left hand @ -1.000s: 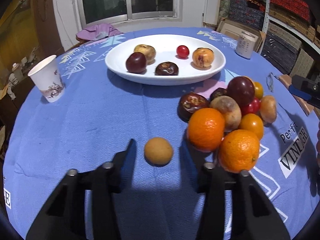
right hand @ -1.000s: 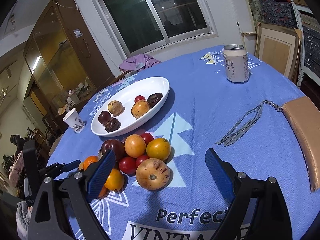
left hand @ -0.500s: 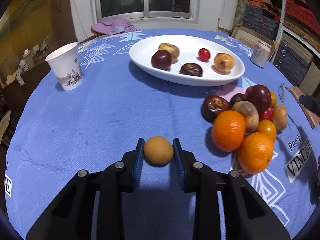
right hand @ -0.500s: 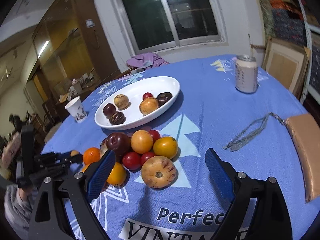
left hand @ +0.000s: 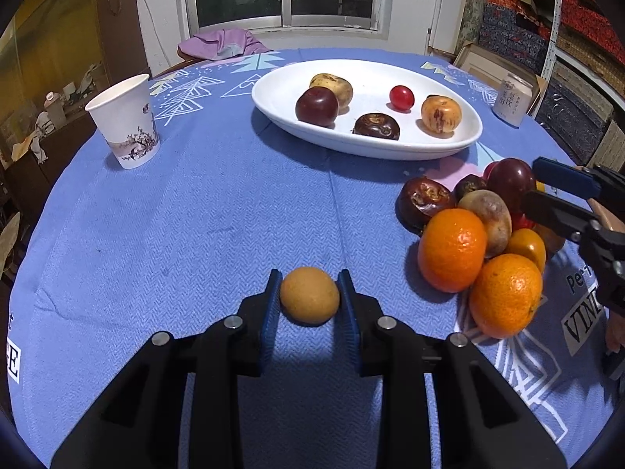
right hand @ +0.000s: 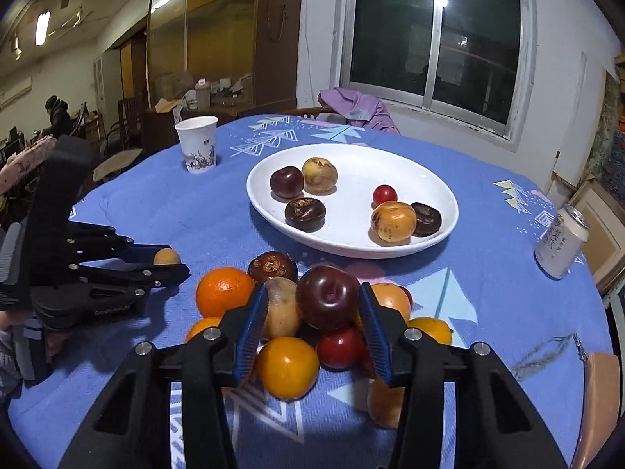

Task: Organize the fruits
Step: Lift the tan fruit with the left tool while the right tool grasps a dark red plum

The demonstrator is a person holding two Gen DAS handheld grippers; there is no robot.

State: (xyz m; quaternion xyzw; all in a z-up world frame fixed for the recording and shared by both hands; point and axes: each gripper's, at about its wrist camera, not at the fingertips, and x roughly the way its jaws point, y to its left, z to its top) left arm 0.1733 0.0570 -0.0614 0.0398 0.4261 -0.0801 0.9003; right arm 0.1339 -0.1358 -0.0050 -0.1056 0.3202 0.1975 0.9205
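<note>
Look at the left wrist view first, going from left to right. At about 10 o'clock a paper cup point(left hand: 125, 121) stands alone on the blue cloth point(left hand: 195, 226) that covers the desk. Nothing is close to it.

Low in the middle, your left gripper point(left hand: 309, 297) has its fingers point(left hand: 269, 305) clenched on a small tan fruit point(left hand: 309, 296). The pads touch it on both sides. The fruit sits right at the cloth, and there is bare cloth all around it.

At 12 o'clock is the white plate point(left hand: 281, 107). It has fruits in it, one dark red, one tan, one small and red, one orange with spots, and one brown and wrinkly.

At 3 o'clock is the fruit pile point(left hand: 476, 234). Two big oranges point(left hand: 453, 250) sit at its near side. Your right gripper point(left hand: 547, 185) pokes in from the right edge, up against the pile. A can point(left hand: 511, 99) stands at 2 o'clock, past the plate.

Now the right wrist view. At 9 o'clock you see the left gripper with the tan fruit. In the middle, the right fingers point(right hand: 252, 324) are closing. A dark red plum point(right hand: 327, 297) on top of the pile is between them. The right pad looks like it touches the plum. The left pad is not on it. A tan fruit point(right hand: 283, 306) is squeezed in beside the plum, and other fruits crowd close under it. A strap point(right hand: 547, 355) lies on the cloth at 4 o'clock.
</note>
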